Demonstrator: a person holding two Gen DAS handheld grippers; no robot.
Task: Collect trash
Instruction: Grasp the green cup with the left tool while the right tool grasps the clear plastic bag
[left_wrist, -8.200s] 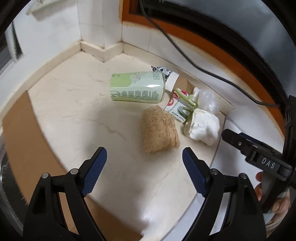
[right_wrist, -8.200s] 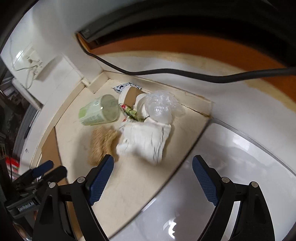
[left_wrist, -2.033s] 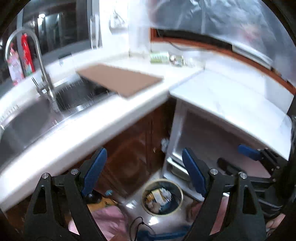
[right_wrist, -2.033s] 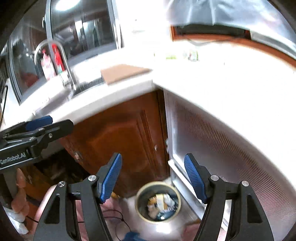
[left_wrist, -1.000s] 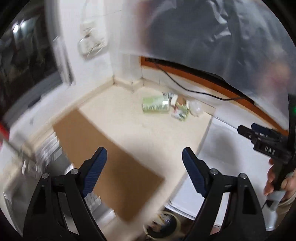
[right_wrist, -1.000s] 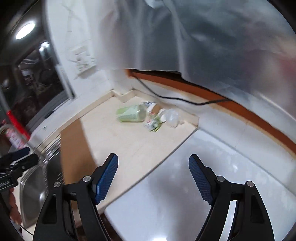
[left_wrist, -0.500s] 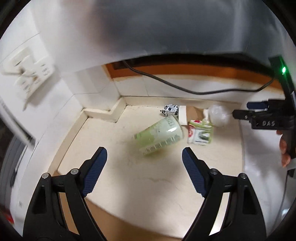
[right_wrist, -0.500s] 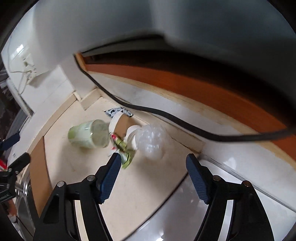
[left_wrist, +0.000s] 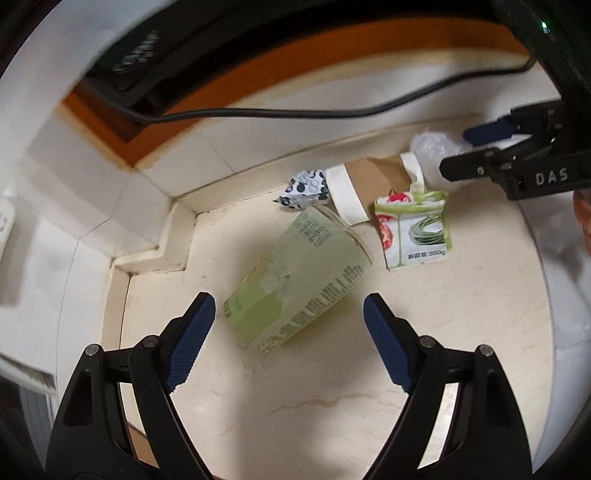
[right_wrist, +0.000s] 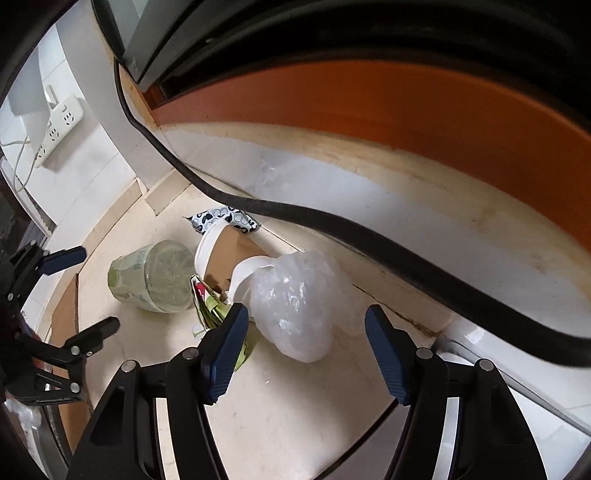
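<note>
Cream stone countertop (left_wrist: 295, 424), tiled corner, black cable (right_wrist: 295, 214) across the wall. Centre frame we log a tipped pale-green plastic cup (left_wrist: 295, 280); upper right, a brown paper cup (left_wrist: 369, 184), a green-white food pouch (left_wrist: 413, 229), a crumpled clear plastic bag (right_wrist: 295, 306). Left gripper (left_wrist: 288, 343) and right gripper (right_wrist: 306, 350) both gape, empty. Risk, we judge: the round cup rolling off under an off-centre pinch.

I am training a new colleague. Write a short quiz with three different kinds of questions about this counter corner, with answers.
1. True or false: the green cup stands upright.
2. Which lies between the right gripper fingers: A) clear plastic bag, B) brown paper cup, C) spotted wrapper?
3. Fill in: the left gripper is ____.

Key: 1 false, it lies on its side. 2 A. 3 open.
</note>
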